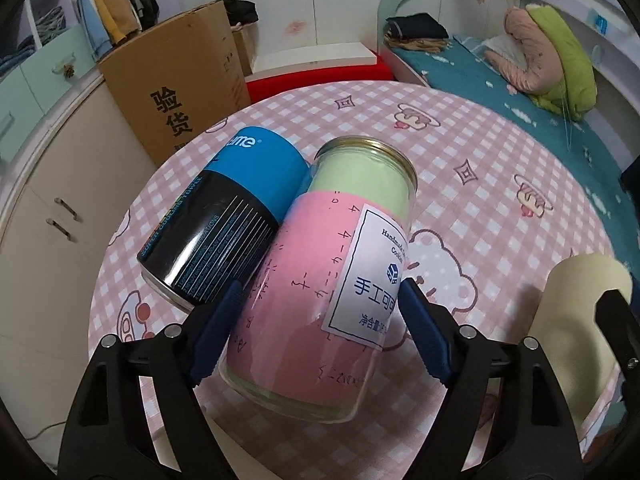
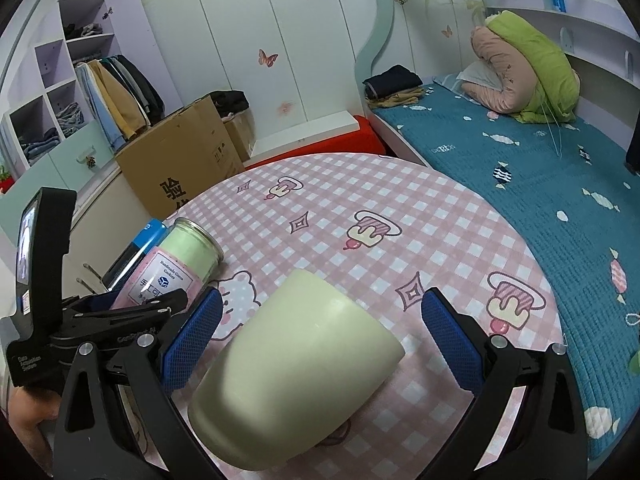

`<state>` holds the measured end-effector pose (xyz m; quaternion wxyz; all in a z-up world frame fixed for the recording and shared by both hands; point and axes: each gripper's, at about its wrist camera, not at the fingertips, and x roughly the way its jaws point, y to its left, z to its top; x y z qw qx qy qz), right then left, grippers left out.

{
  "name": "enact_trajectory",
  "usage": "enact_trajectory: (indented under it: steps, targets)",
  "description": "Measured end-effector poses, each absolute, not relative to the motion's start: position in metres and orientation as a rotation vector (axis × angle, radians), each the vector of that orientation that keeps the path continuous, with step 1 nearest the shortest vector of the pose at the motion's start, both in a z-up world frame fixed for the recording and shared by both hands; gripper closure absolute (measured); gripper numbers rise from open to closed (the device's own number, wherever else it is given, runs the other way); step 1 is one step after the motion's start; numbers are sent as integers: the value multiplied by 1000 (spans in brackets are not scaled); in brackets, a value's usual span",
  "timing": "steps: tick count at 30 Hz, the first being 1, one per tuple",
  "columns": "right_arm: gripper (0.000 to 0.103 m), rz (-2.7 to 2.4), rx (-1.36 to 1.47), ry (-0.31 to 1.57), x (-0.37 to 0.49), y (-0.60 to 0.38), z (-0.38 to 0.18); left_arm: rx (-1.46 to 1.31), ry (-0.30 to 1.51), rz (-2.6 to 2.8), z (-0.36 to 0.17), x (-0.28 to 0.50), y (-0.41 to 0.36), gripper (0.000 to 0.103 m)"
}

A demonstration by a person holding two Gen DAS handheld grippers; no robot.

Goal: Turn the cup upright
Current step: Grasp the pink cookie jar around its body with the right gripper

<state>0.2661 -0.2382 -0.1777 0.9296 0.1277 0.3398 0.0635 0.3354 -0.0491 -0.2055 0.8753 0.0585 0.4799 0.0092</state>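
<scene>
A pale cream cup [image 2: 296,364] lies on its side on the pink checked table [image 2: 400,232], its flat base pointing away from the camera. My right gripper [image 2: 320,320] is open, its blue pads either side of the cup and apart from it. The cup also shows at the right edge of the left wrist view [image 1: 580,320]. My left gripper [image 1: 320,300] has its blue pads against both sides of a glass jar [image 1: 332,276] with a pink label, which is tilted and leans on a lying blue-and-black can [image 1: 228,208].
A cardboard box [image 2: 176,164] stands beyond the table's far left edge. A bed with a teal cover [image 2: 540,176] runs along the right side. White cabinets [image 1: 52,216] are at the left. The left gripper's body [image 2: 80,312] sits close to my right gripper's left finger.
</scene>
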Motion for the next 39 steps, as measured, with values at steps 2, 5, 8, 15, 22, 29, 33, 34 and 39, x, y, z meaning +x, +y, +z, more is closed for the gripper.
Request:
enact_trajectory:
  steps: [2,5,8,15,22,29,33,34,39]
  targets:
    - [7,131,267,695,265,-240,-178,144,1001,28,-206,335,-53,23]
    - [7,136,271,693,263,-241,-177,152,997,28,-206,335,-54,24]
    - [7,137,271,691,263,-241,-177,151,990,24,-206,332,-53,25]
    - [7,126,270,683,255,-244,-175,116,948,-6,-197,318,-57,28]
    - [7,125,260,663,241,-242,-163,62,914,-25,-174,302,-60,31]
    - [7,113,246,635,217,-241,-145,44,907,-40,-165,268,-68,33]
    - [7,103,233,620,197,-241,-137,42,910,-50,-164,238,-73,33]
    - [7,101,231,621,191,-241,-137,39,912,-52,-165,231,-73,33]
    - [7,106,229,630,168,-239,-138,-4,908,-53,-168,191,-72,33]
